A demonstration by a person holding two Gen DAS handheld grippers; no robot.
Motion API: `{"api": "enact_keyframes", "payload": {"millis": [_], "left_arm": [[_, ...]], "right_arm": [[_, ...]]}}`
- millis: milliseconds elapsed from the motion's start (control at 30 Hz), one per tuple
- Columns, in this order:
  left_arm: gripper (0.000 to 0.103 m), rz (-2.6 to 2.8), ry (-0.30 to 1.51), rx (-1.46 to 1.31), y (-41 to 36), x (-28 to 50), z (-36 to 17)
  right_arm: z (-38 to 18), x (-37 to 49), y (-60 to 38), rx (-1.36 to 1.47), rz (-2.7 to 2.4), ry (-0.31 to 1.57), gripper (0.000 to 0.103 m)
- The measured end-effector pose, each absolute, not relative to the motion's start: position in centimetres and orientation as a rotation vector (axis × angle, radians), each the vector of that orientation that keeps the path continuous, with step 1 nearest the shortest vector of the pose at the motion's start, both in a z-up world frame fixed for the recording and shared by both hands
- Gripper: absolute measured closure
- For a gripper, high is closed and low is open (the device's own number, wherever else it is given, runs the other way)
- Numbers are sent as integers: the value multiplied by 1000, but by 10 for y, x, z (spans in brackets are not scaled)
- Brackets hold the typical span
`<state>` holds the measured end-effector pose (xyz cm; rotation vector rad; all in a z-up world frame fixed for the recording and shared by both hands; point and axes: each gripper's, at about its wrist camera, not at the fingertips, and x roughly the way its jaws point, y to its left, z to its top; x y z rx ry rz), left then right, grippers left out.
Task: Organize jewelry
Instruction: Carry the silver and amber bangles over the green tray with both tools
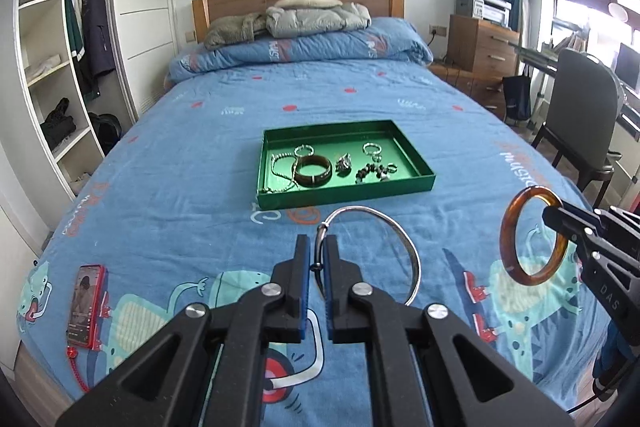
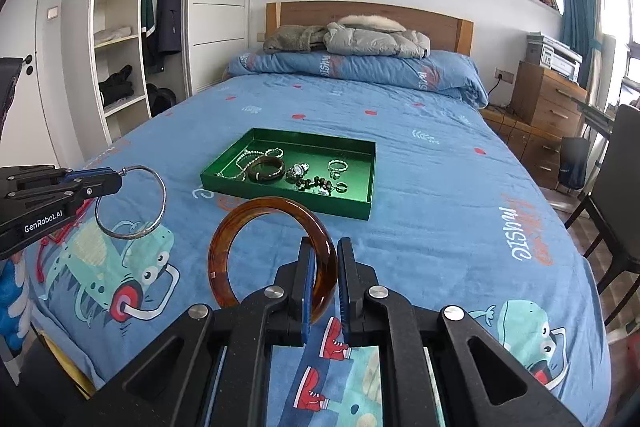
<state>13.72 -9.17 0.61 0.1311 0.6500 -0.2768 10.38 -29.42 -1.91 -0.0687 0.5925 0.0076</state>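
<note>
Silver bangle clamped in left tongs, lower arc hidden; amber bangle clamped in right tongs.

White lettering "GenRobot.AI" stands on the black body of the left gripper at the left edge of the right wrist view. "DAS" is embossed on the black arm of the right gripper at the right edge of the left wrist view. The blue bedspread carries "MUSIC" printed upside down, at right and on the folded quilt. Book spines are too small to read.
</note>
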Motion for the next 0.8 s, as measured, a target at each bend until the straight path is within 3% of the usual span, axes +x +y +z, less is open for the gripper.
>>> {"api": "enact_keyframes", "payload": {"millis": [433, 800], "left_arm": [[97, -273, 581, 112, -80, 131, 41], [97, -261, 600, 95, -98, 259, 32]], "right_arm": [[15, 79, -288, -75, 7, 515, 92], [18, 212, -309, -31, 0, 536, 92]]}}
